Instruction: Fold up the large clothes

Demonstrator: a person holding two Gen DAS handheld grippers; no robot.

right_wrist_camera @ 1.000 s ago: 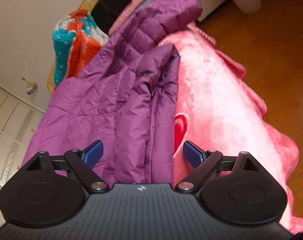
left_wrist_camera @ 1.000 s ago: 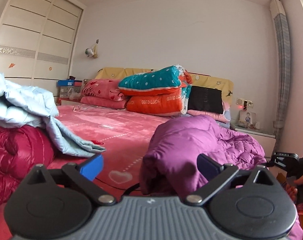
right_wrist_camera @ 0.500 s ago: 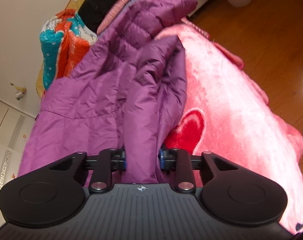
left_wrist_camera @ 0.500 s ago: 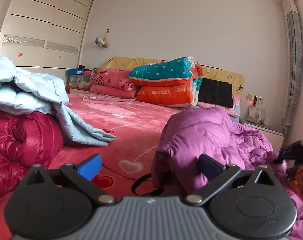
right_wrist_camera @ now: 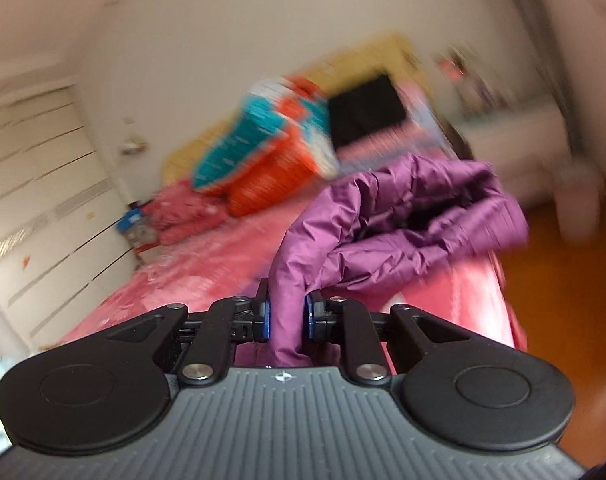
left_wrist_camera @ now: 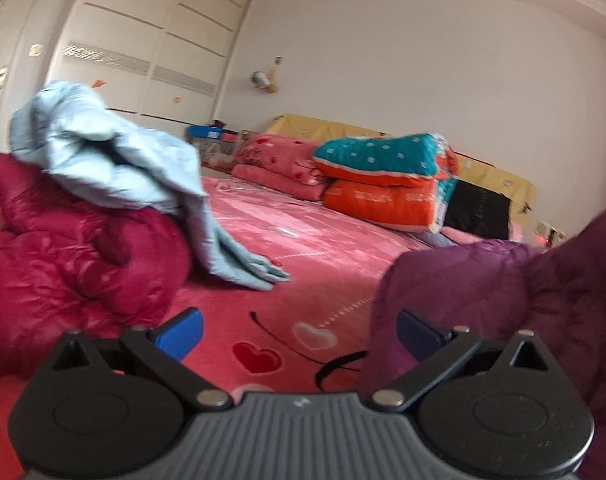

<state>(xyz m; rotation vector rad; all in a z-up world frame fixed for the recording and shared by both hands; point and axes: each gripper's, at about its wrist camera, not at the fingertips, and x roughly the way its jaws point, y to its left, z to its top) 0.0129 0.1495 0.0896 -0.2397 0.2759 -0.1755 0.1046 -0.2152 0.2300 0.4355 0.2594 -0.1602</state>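
Since a second ago the right gripper is closing its jaws from wide apart onto a fold of the purple jacket and lifting it: the view, then looking down on the jacket spread flat, is now looking across the bed, heavily blurred. The blue pads are pinching the fabric, which is running up from between them and bunching toward 1 o'clock, blocking the far right edge of the pink bedspread. The left gripper is hanging with jaws wide apart, nothing between them, over the heart-patterned bedspread; the jacket is bulking at 3 o'clock, crowding its right finger. Only the left view is showing a crimson jacket at 9 o'clock with a pale blue jacket draped over it. Both views are showing stacked teal-and-orange quilts and a wardrobe beyond. Only the right view is showing wooden floor at 3 o'clock.
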